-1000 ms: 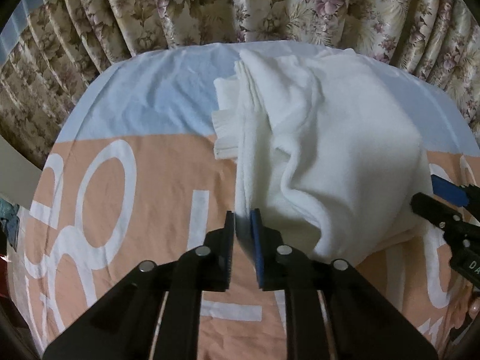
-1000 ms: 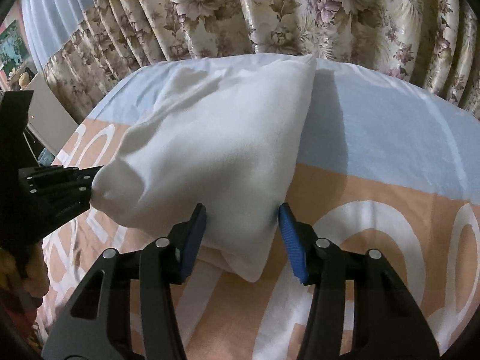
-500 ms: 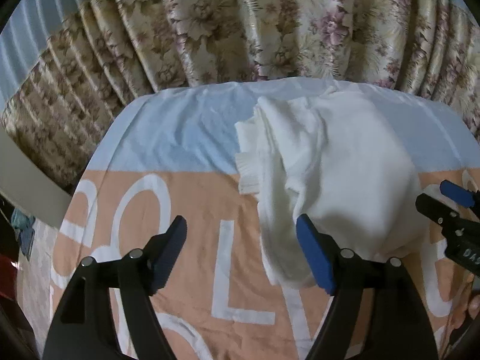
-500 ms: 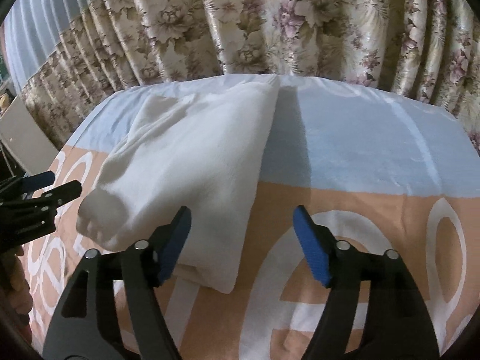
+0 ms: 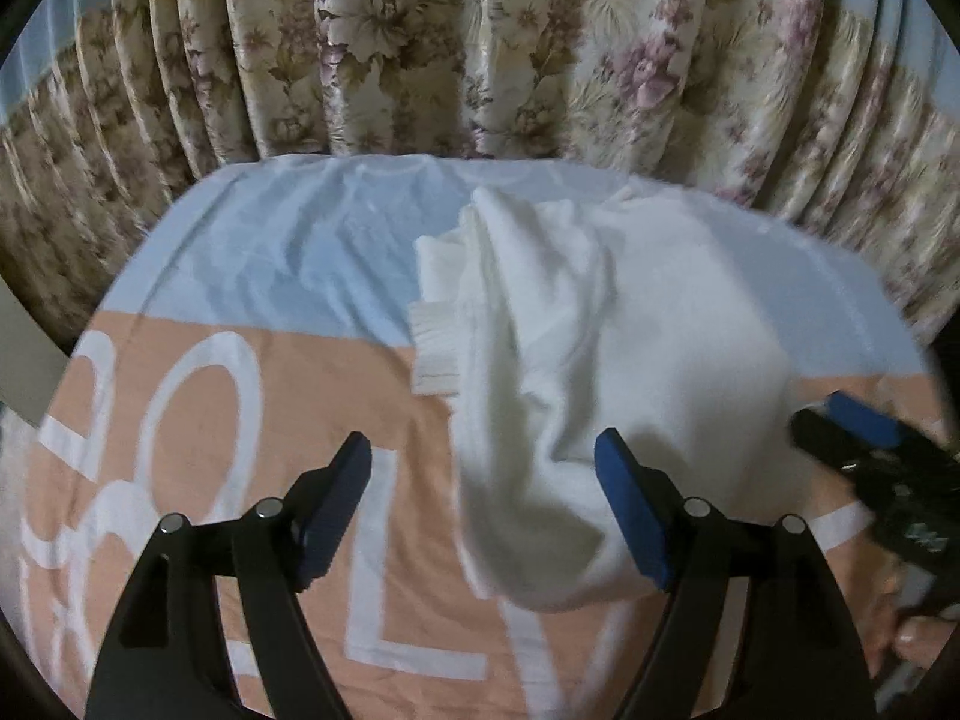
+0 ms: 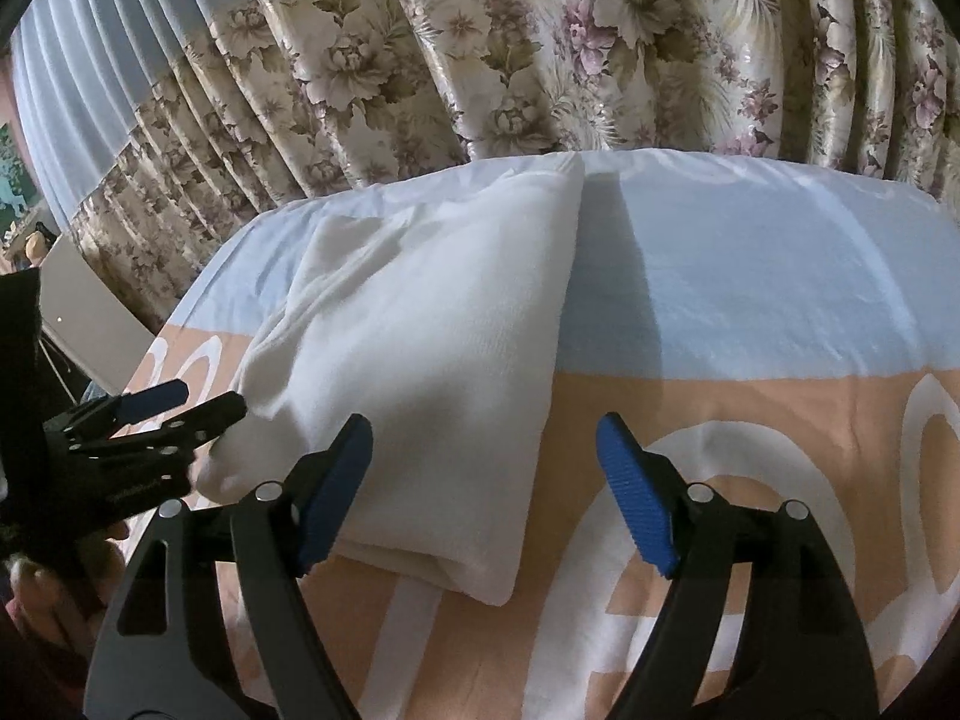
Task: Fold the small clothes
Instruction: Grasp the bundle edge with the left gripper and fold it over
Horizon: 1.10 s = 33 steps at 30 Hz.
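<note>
A white knit garment [image 5: 600, 348] lies folded in a loose bundle on the bed, a ribbed cuff [image 5: 438, 348] sticking out on its left. It also shows in the right wrist view [image 6: 432, 360] with a straight folded right edge. My left gripper [image 5: 483, 507] is open and empty, just short of the garment's near corner. My right gripper [image 6: 483, 495] is open and empty over the garment's near right corner. The left gripper also shows at the left of the right wrist view [image 6: 174, 405]; the right gripper at the right of the left wrist view [image 5: 840, 420].
The bed cover [image 5: 252, 276] is light blue at the far end and peach with large white letters [image 5: 198, 420] nearer. Floral curtains [image 6: 540, 48] hang just behind the bed's far edge. A grey board [image 6: 90, 324] stands off the bed's left side.
Both grippers have let go of the garment and opened wide. They have drawn back toward me and risen. The garment has settled on the bed.
</note>
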Motion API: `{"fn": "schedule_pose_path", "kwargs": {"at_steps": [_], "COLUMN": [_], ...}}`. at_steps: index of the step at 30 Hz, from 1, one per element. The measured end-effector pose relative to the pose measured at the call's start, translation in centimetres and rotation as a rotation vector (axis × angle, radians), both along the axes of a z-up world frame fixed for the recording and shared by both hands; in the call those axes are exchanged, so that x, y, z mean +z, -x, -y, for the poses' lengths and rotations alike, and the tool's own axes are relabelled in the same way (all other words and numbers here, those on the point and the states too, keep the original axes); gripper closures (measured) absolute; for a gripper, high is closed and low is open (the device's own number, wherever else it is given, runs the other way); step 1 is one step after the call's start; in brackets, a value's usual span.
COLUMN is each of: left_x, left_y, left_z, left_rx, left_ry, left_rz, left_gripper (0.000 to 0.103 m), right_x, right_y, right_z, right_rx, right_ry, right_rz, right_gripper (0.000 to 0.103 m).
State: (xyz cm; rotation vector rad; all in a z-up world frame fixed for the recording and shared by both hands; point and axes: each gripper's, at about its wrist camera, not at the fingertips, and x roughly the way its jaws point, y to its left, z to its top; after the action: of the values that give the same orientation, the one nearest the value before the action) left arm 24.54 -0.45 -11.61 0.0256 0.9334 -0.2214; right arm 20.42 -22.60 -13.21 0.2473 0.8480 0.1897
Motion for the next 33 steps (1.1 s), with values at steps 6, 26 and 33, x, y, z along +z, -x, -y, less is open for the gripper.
{"fn": "schedule_pose_path", "kwargs": {"at_steps": [6,26,33], "left_x": [-1.4,-5.6,-5.5], "left_y": [-0.6,-2.1,-1.9], "left_z": [1.0,0.6,1.3], "left_rx": [-0.046,-0.119,-0.164], "left_ry": [-0.035,0.04,0.053], "left_rz": [-0.017,-0.126,-0.121], "left_gripper": [0.021,0.024,0.039], "right_x": [-0.1,-2.5,-3.0], "right_y": [-0.4,-4.5,-4.9], "right_z": [0.6,0.5,0.6], "right_rx": [-0.018,0.048,0.046], "right_ry": [-0.012,-0.148,-0.17], "right_rz": [-0.004,-0.119,-0.132], "right_gripper": [0.025,0.02,0.02]}}
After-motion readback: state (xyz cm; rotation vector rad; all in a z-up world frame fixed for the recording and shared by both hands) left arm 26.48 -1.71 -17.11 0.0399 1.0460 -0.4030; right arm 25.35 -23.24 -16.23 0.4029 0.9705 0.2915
